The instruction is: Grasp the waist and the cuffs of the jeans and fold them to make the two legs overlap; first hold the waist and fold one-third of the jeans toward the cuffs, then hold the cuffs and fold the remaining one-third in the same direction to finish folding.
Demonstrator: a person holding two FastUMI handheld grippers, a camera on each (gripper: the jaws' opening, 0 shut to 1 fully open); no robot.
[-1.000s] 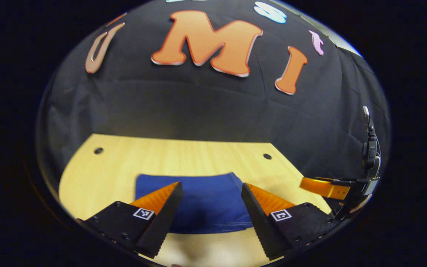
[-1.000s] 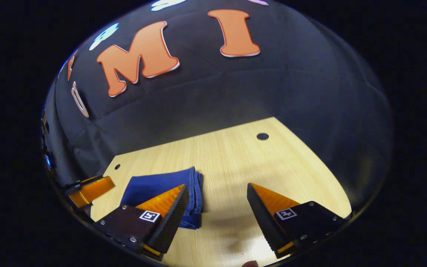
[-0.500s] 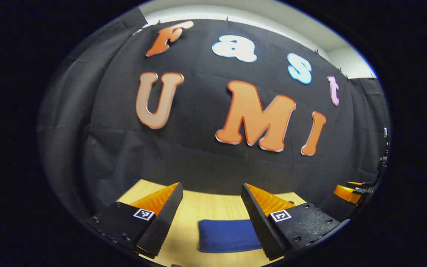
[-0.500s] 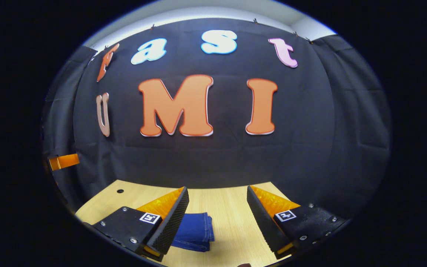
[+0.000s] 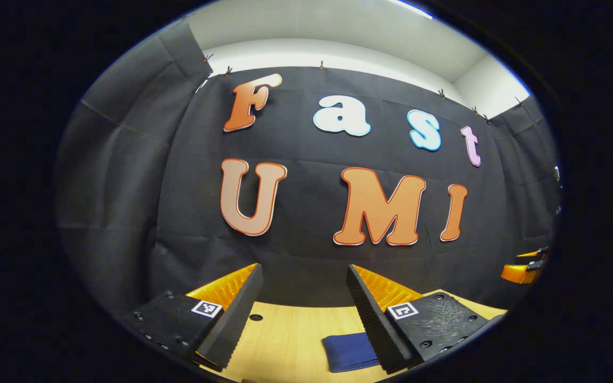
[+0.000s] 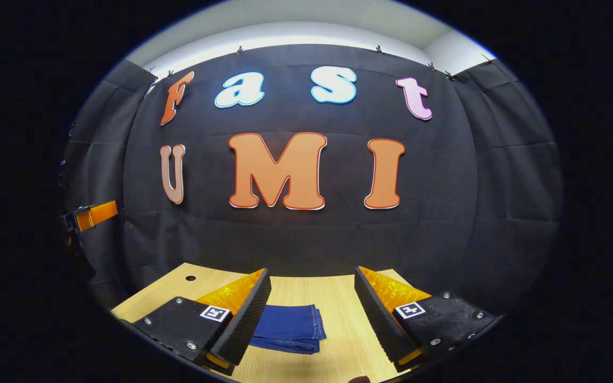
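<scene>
So here's where we're at: the dark blue denim jeans (image 6: 288,329) are sitting on the pale wood-grain worktop (image 6: 338,303) as a compact folded bundle, stacked in several layers with a stitched hem showing along one side. From the left gripper view we catch just a corner of the bundle (image 5: 350,351), tucked partly behind one finger of our left tongs (image 5: 304,314).

Handling-wise, we'd guess denim like this is fairly heavy for cloth and a bit stiff, so the stack holds its shape and isn't slippery, but the layers can slide apart if you lift by only the top one. If we had to pick it up or tidy it, we'd pinch through all the layers at a folded edge, one tong near each end, not in the floppy middle.

Both tongs are released, with a wide gap between the fingers and nothing in either. The left tongs hover above the worktop, aimed mostly level at the booth's back wall, with the jeans low and off to one side. The right tongs (image 6: 312,314) are pitched about the same, level and raised, with the bundle lying between and just beyond the fingers, not touching. Each one pops up at the far edge of the other's view (image 5: 522,270) (image 6: 91,215), well apart.

Looks to us like the folding is basically done.
</scene>
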